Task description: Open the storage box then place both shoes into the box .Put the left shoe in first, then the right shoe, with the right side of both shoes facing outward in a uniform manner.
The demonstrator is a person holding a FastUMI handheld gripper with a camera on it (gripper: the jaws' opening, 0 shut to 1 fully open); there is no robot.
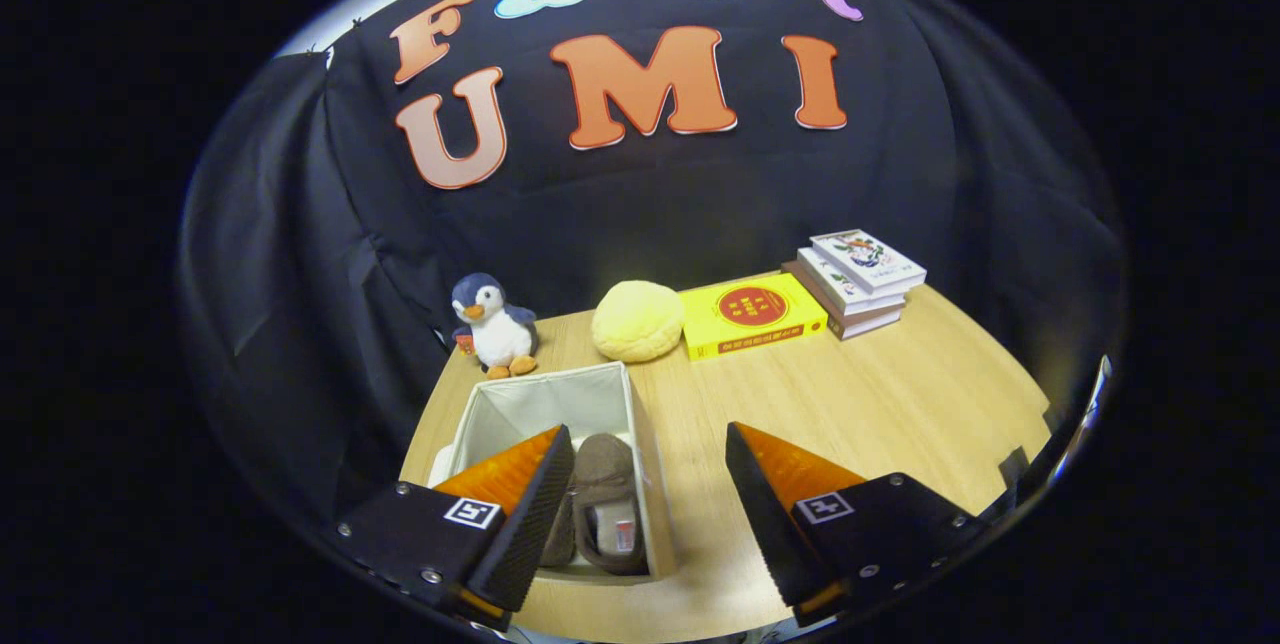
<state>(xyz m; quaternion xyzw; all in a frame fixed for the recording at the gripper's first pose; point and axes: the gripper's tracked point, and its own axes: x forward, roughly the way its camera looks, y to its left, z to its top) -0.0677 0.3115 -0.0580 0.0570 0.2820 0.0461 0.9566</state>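
We hold our gripper [650,469] with jaws spread wide and empty above the open storage box [640,424], where brown shoes [605,489] lie.

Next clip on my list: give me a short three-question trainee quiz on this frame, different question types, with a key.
1. True or false: the gripper is shut on a shoe.
2. Multiple choice: the brown slipper-style shoe lies (A) on the wooden table beside the box, (B) inside the open white fabric storage box, (C) on the books.
3. Fill in: between the blue-and-white plush penguin and the flat yellow book with a red circle sits a round yellow plush ____.

Key:
1. False. The fingers are spread apart, holding nothing.
2. B.
3. Cushion.
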